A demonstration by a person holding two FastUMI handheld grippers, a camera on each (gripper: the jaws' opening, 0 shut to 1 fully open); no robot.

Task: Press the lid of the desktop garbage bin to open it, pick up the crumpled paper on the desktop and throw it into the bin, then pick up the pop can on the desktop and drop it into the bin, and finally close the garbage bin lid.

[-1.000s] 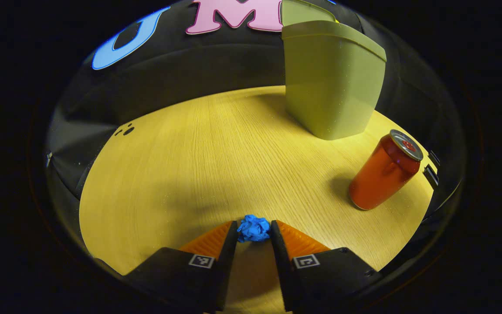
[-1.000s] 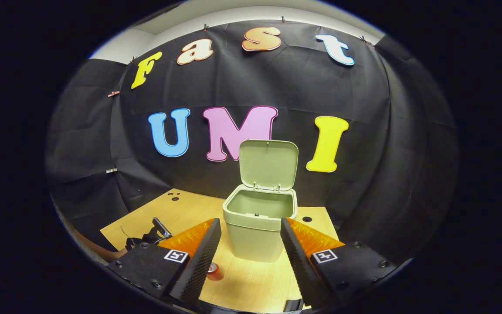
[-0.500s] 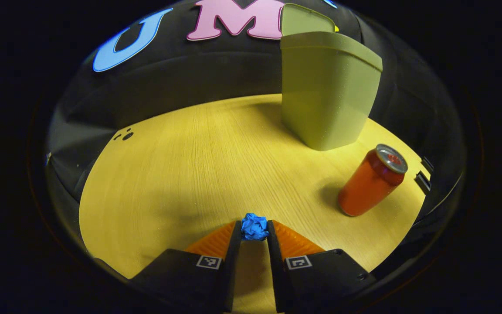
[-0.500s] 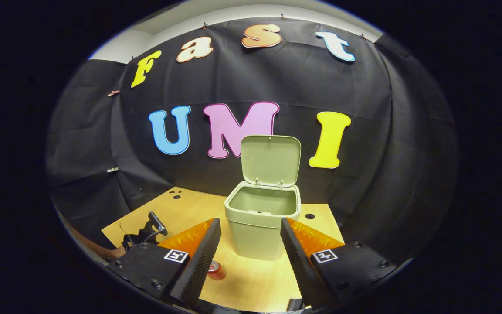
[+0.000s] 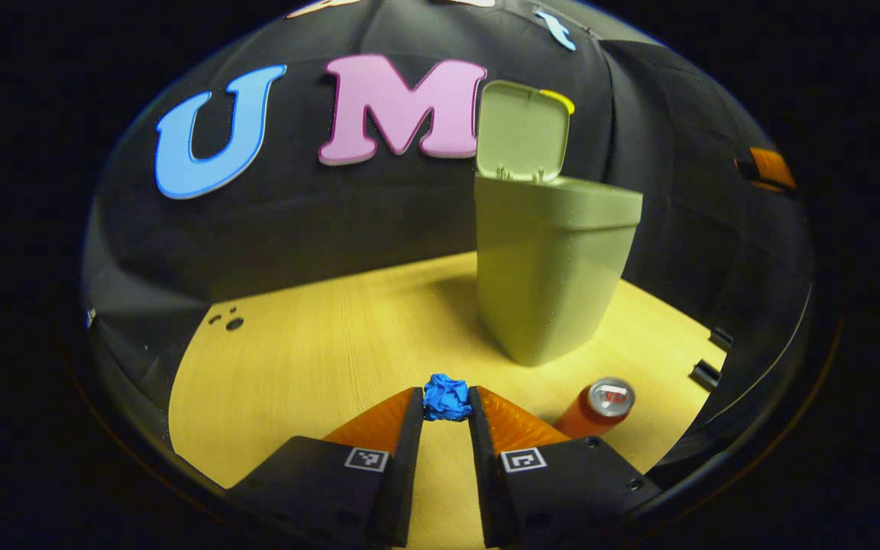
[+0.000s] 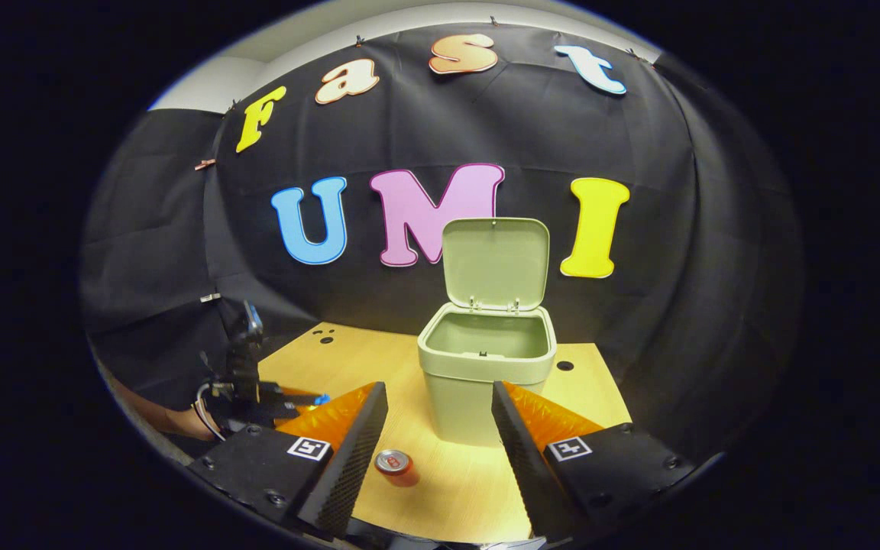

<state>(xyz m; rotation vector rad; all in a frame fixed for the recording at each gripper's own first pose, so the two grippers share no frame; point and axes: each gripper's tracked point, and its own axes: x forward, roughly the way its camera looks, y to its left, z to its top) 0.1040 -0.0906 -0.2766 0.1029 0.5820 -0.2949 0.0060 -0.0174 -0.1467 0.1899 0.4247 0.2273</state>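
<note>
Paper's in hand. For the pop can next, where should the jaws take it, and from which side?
Grip the pop can around its mid-body, coming from above and the near side. It stands upright on the table, apart from the bin, so its round sides look free for the right gripper.

Matt plastic bin [image 6: 486, 397], wood-grain table [image 5: 318, 367], glossy metal can [image 5: 596, 406]

Pop can [image 5: 596, 409] base perhaps behind fingers [image 5: 512, 424].
</note>
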